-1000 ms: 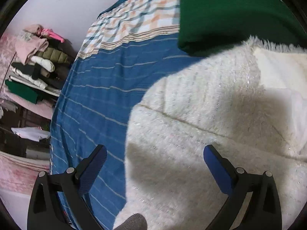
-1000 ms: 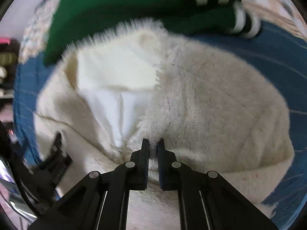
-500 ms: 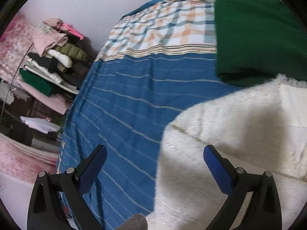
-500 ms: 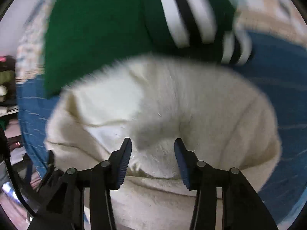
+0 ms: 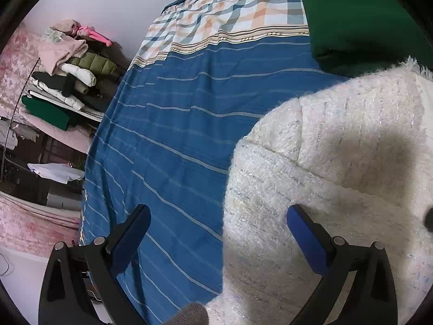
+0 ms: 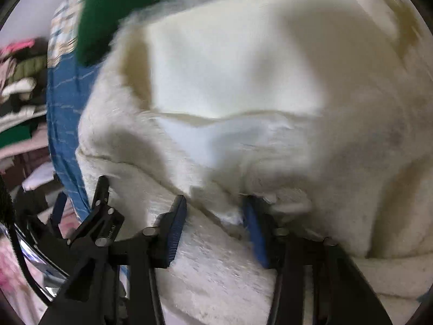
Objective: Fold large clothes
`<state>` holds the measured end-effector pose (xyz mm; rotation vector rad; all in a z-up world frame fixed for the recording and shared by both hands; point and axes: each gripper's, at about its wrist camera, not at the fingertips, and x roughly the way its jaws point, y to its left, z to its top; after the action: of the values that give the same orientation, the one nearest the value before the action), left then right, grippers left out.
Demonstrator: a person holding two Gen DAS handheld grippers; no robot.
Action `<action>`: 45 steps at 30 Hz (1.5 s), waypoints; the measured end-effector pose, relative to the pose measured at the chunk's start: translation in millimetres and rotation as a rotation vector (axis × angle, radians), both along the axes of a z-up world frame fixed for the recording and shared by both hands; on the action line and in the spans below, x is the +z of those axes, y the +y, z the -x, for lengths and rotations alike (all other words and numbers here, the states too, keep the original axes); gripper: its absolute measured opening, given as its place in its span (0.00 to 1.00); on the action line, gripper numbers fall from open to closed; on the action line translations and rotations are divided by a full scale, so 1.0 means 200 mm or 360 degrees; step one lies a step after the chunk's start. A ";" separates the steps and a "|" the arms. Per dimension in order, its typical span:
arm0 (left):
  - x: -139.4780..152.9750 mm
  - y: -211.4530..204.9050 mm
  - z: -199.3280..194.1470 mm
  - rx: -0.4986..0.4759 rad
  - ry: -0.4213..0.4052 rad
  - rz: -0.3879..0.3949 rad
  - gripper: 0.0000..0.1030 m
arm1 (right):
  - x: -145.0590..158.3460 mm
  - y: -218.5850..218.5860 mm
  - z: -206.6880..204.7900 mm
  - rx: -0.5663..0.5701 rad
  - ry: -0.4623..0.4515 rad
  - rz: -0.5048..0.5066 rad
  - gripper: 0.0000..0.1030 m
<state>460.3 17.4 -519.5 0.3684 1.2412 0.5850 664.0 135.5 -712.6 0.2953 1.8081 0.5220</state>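
Observation:
A fluffy cream-white garment (image 5: 338, 162) lies partly folded on the blue striped bedspread (image 5: 176, 135). In the right wrist view it (image 6: 243, 81) fills most of the frame, its smooth white lining showing. My left gripper (image 5: 216, 230) is open and empty, hovering over the garment's left edge. My right gripper (image 6: 216, 216) is open, low over a fuzzy fold of the garment, with fabric between its fingers. The left gripper also shows in the right wrist view (image 6: 89, 214) at the lower left.
A folded green garment (image 5: 351, 13) lies on the bed behind the white one, also in the right wrist view (image 6: 113, 5). A pile of clothes (image 5: 62, 81) sits on a rack to the left of the bed. The bed's far part has a checked cover (image 5: 230, 8).
My right gripper has opened and let go of the white garment, then moved closer over it. My left gripper has shifted left and back, showing more bedspread.

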 end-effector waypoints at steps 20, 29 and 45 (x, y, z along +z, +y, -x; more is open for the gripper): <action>0.24 0.04 0.03 0.0018 -0.0177 0.0083 1.00 | 0.53 -0.43 -0.20 -0.0366 -0.0367 0.0158 0.49; 0.13 -0.09 -0.03 -0.0028 -0.0116 0.0115 1.00 | 0.15 -0.46 -0.06 -0.0149 -0.0177 0.0440 0.47; 0.26 -0.11 0.04 -0.0036 -0.0181 0.0198 1.00 | 0.51 -0.87 0.00 -0.0494 -0.0316 0.0155 0.55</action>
<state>452.5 -4.2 -466.9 0.2413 1.1563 0.4997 664.7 -39.2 -610.1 0.4328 1.5533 0.2347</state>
